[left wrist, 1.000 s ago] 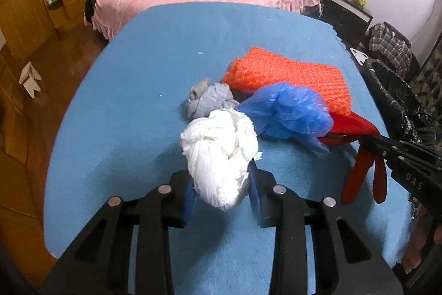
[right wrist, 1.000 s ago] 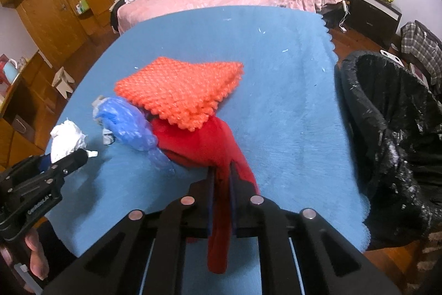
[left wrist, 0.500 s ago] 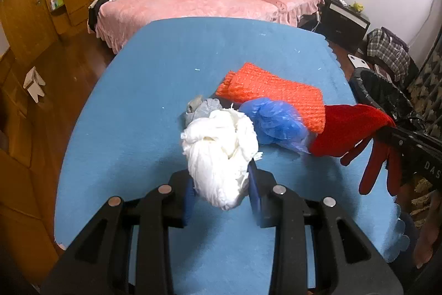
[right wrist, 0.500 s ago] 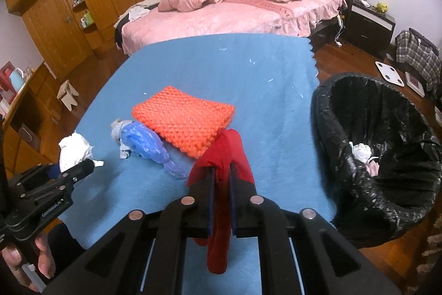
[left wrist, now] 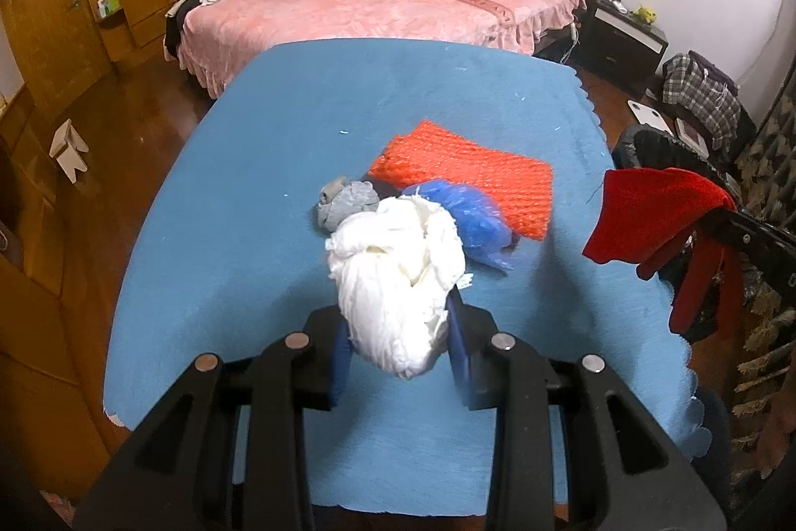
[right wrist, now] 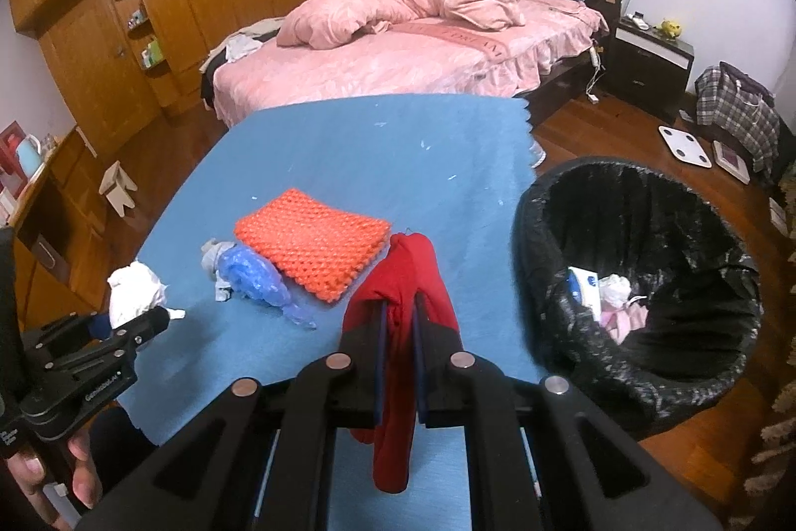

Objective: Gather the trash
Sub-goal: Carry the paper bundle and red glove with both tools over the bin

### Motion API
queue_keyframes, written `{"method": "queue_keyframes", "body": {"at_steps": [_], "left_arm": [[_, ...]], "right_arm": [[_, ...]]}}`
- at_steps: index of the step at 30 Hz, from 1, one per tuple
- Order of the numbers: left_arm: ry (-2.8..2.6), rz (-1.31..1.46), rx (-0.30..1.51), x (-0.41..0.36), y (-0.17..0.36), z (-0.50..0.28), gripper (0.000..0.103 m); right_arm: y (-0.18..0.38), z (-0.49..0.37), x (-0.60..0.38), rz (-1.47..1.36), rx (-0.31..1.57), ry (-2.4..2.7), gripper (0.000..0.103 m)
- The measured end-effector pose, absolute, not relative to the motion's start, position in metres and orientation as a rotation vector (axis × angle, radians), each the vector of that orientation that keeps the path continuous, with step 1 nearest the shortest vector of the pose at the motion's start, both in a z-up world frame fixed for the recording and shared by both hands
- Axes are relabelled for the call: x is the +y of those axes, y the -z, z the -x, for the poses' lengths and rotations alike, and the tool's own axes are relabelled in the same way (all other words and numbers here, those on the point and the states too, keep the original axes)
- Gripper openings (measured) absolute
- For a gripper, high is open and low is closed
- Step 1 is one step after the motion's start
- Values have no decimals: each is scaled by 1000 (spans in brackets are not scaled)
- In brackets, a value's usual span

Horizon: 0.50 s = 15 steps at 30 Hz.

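Two items are held clear of the blue table cover at once. A crumpled white paper wad is clamped between the pads of the left gripper, whose jaws are set moderately apart around it. A red glove is pinched in the right gripper, whose jaws are nearly closed on the thin fabric, with the glove's fingers hanging below.

Compared with a second ago, both grippers are seen higher above the table, and the red glove, previously lying partly under the orange knitted cloth, is now lifted free of it. The black-lined trash bin, formerly at the frame edge, is now shown in full in the right wrist view, just beside the table's right edge, with some paper and packaging already inside.

Three items are left on the table: the orange knitted cloth, a blue plastic bag touching it, and a grey crumpled scrap beside the bag.

The pick-up stage is judged complete for both held items. Transfer over the bin opening is judged to be the step required next, the glove being nearer to it.
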<state>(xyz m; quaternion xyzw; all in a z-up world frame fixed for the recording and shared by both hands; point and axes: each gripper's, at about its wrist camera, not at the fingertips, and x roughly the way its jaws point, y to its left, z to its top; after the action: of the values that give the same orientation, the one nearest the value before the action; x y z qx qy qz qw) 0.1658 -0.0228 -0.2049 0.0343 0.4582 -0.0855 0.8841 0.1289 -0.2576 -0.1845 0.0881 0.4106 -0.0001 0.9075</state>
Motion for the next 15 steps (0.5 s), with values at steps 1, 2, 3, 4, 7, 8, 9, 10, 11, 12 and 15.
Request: {"method": "queue_keyframes", "body": {"at_steps": [1, 2, 3, 4, 7, 8, 9, 10, 11, 12, 15], "left_arm": [[181, -71, 952, -25, 203, -165, 32], [182, -73, 950, -28, 201, -163, 32], [183, -73, 952, -32, 200, -162, 32], [186, -72, 953, -35, 199, -161, 32], [193, -71, 952, -46, 195, -159, 32], [196, -70, 952, -50, 193, -159, 32], [198, -73, 949, -56, 191, -158, 32], [202, -75, 946, -62, 189, -157, 32], [205, -76, 944, -66, 187, -157, 32], [208, -78, 942, -71, 185, -156, 32], [214, -77, 939, -87, 180, -156, 32]], "right_arm": [[182, -128, -261, -181, 844, 4, 9], [180, -128, -264, -179, 841, 9, 9], [178, -127, -266, -178, 838, 12, 9], [177, -125, -269, -178, 836, 14, 9], [172, -122, -279, -183, 832, 21, 9], [171, -121, -281, -182, 829, 25, 9], [169, -120, -285, -180, 826, 29, 9], [168, -119, -288, -179, 823, 32, 9], [167, -118, -292, -179, 820, 37, 9], [166, -116, -295, -180, 818, 41, 9], [163, -113, -306, -185, 812, 55, 9]]}}
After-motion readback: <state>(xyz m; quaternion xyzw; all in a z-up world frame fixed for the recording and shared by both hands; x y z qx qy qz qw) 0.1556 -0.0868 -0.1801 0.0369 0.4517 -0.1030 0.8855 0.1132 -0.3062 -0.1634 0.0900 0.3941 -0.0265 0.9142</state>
